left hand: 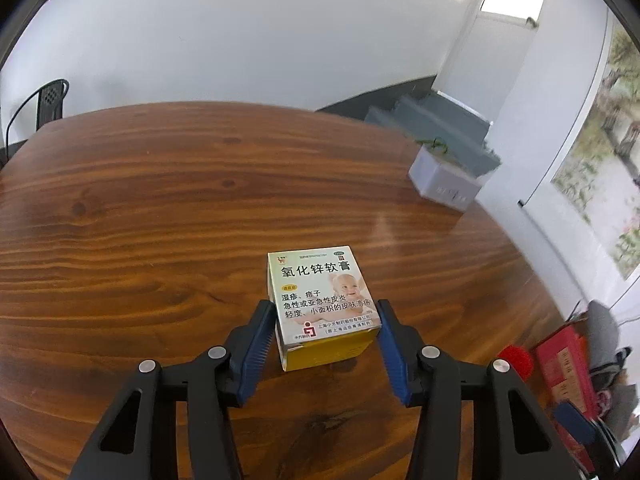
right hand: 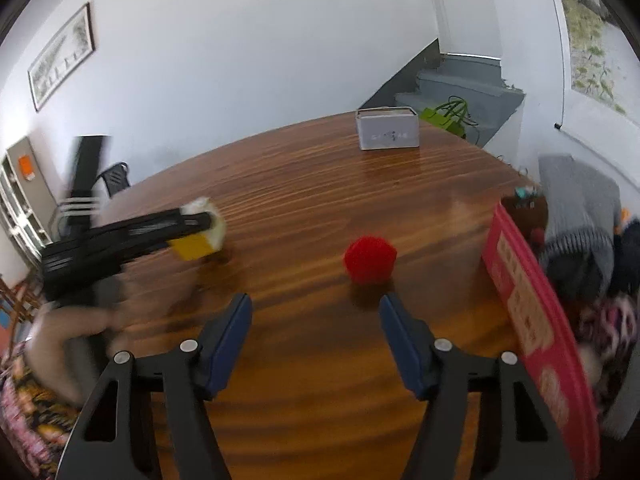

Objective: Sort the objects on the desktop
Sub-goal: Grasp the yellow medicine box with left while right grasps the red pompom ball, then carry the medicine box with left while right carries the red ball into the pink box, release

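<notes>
1. The left hand-held gripper [left hand: 326,320] straddles a small ointment box [left hand: 320,304] that sits on the wooden table [left hand: 140,216]; its blue pads [left hand: 258,354] flank the box's two sides, very close or just touching — the contact itself is hard to confirm, so a firm grasp cannot be told.
2. The right hand-held gripper [right hand: 316,304] is released, its jaws spread wide over bare table [right hand: 304,184] with nothing between them.
3. Just ahead of the right hand-held gripper, slightly toward its right finger, stands a red ball-like object [right hand: 370,259], apart from the pads.
4. Off to that gripper's left, the other hand-held gripper [right hand: 192,224] shows as a blurred dark shape at the box [right hand: 198,236], whose yellow side faces the camera.
5. To its right, a red packet [right hand: 532,320] leans up at the table's edge, cut off by the frame — grey cloth [right hand: 576,208] lies behind it.
6. Far ahead of both, a white tin [right hand: 387,128] stands near the table's far edge; a green bag [right hand: 444,116] and grey stairs [right hand: 460,84] lie beyond it.
7. The right wrist view is smeared on its left side, so details there are unclear.
</notes>
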{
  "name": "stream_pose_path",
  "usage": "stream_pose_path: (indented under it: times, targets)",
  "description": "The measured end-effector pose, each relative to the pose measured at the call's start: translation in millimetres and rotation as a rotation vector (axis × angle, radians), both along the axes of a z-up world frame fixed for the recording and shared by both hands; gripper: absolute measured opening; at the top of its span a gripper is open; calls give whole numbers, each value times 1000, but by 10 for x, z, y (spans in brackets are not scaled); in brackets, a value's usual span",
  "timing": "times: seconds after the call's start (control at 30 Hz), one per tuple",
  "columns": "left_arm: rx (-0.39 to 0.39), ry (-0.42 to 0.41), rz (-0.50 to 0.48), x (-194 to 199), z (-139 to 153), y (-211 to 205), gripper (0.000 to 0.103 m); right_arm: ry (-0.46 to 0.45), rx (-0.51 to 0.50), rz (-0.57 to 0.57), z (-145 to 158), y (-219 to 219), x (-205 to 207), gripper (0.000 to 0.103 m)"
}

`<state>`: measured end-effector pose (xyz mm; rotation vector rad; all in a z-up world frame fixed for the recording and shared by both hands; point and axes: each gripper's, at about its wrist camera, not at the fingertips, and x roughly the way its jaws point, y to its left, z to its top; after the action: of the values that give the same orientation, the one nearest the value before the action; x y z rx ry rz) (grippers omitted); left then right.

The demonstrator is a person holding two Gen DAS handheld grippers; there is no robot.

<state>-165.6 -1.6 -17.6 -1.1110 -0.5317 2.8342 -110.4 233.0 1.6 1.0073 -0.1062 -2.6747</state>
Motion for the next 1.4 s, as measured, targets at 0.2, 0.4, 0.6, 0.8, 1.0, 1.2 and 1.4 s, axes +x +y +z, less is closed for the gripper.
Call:
stream_pose_path:
  times: [0.2, 0.4, 0.6, 0.8, 1.0, 1.2, 1.4]
  targets:
    - [34, 25, 11, 70, 98, -86, 53, -57, 26, -72, -118, 10, -466, 59]
    - [32, 8, -19, 37, 67, -5, 53, -100, 59, -93, -248, -4, -731, 40]
    - [29, 29, -42, 78, 154, 53, 53, -68, 31, -82, -144, 61, -591, 34]
    - [21, 85, -128, 225, 360, 340, 53, 88, -19, -65, 298, 282, 115, 34]
    - [36, 122, -313, 523, 521, 1006, 53, 215, -50, -206, 740, 1066, 671, 34]
    - [98, 136, -564, 795, 673, 1900, 53, 286, -69, -355, 942, 1786, 1017, 34]
    - [131, 110, -699, 797, 712, 2617, 53, 290, -87, -397, 924, 2142, 1218, 34]
